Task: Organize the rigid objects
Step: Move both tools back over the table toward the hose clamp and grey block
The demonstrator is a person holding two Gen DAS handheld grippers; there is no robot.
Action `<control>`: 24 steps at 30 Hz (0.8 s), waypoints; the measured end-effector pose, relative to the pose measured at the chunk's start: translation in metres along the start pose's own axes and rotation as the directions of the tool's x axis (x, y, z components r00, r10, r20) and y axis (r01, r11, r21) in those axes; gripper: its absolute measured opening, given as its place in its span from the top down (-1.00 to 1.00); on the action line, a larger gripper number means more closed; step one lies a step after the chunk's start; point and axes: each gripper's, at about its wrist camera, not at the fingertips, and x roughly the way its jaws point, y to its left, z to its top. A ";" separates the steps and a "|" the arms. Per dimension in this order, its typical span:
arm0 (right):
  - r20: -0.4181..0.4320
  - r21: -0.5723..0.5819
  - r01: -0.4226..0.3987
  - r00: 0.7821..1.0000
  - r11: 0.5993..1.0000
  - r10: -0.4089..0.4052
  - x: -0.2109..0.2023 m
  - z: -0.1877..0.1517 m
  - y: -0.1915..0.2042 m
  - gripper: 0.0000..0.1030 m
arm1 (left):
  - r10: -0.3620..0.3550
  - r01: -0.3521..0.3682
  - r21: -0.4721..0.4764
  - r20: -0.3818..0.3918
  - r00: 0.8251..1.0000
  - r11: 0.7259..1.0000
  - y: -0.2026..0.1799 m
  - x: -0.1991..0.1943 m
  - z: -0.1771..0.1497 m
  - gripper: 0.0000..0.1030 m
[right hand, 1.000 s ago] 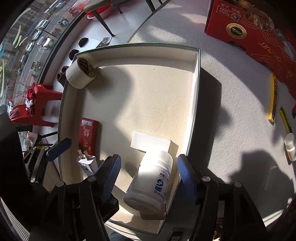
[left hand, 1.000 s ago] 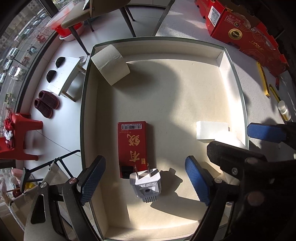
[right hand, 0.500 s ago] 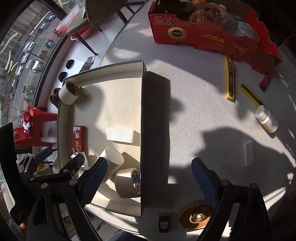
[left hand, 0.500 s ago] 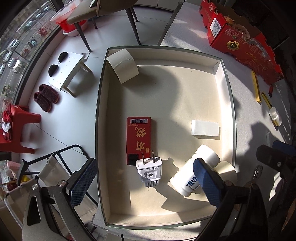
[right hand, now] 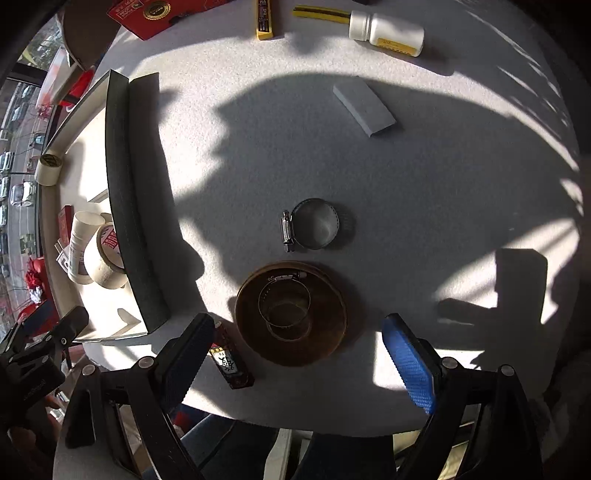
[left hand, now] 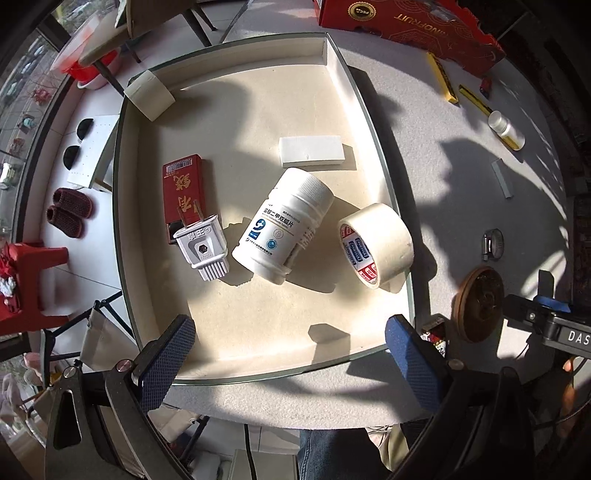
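Our right gripper hangs w/ its jaws spread wide and nothing in them. Right under it sits the brown round dish w/ a wire ring lying in it, so it's the nearest thing and the right hand is closer than the left. Just past it is the metal hose clamp, then the gray block w/ its long side slanting, then the small white bottle. The tray wall stands to the left (lots of free table between). Our left gripper is spread too, empty, over the tray's near edge.
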 end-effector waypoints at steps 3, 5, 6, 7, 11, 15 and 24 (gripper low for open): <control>-0.020 0.056 -0.002 1.000 0.998 0.003 0.004 -0.010 -0.023 -0.80 | -0.015 0.014 0.077 0.009 1.000 0.997 -0.026 -0.005 -0.002 -0.99; -0.021 0.069 0.000 1.000 0.998 0.002 0.006 -0.015 -0.034 -0.80 | -0.020 0.018 0.123 0.019 1.000 0.992 -0.039 -0.006 0.003 -0.99; -0.019 0.067 0.005 1.000 0.998 -0.004 0.006 -0.018 -0.037 -0.80 | -0.023 0.020 0.140 0.021 1.000 0.990 -0.044 -0.005 0.006 -0.99; -0.018 0.063 0.010 1.000 0.998 -0.009 0.007 -0.020 -0.039 -0.80 | -0.025 0.021 0.152 0.021 0.999 0.988 -0.048 -0.004 0.009 -0.99; -0.015 0.043 0.012 1.000 0.999 -0.012 0.012 -0.024 -0.038 -0.80 | -0.021 0.017 0.181 0.017 1.000 0.983 -0.067 -0.002 0.018 -0.99; 0.000 0.020 0.069 0.998 0.997 -0.069 0.017 -0.024 -0.035 -0.80 | 0.010 -0.016 0.224 0.026 1.000 0.975 -0.075 -0.001 0.020 -0.99; 0.143 0.054 0.021 0.989 0.998 -0.029 -0.004 -0.006 -0.038 -0.80 | 0.053 -0.056 0.273 0.016 0.998 0.960 -0.082 0.002 0.017 -0.99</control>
